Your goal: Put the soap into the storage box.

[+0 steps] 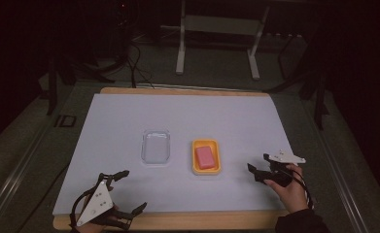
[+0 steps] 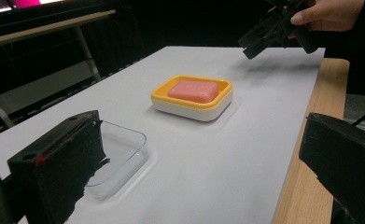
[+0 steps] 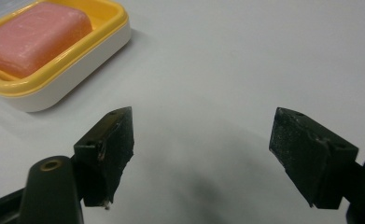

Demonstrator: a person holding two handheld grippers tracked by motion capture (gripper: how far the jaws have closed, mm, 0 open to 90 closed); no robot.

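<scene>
A pink soap bar lies in a yellow and white soap dish near the middle of the white table sheet. Left of it sits a clear plastic lid or tray, with nothing in it. My left gripper is open at the front left edge, its jaws wide apart and holding nothing. Its own view has the clear tray close by and the dish with the soap beyond. My right gripper is open a short way right of the dish. Its spread jaws hover over bare sheet, with the soap to the upper left.
The white sheet covers a wooden board whose edge shows at the front. A pale metal stand and cables are on the dark floor behind the table. Bare sheet lies around both containers.
</scene>
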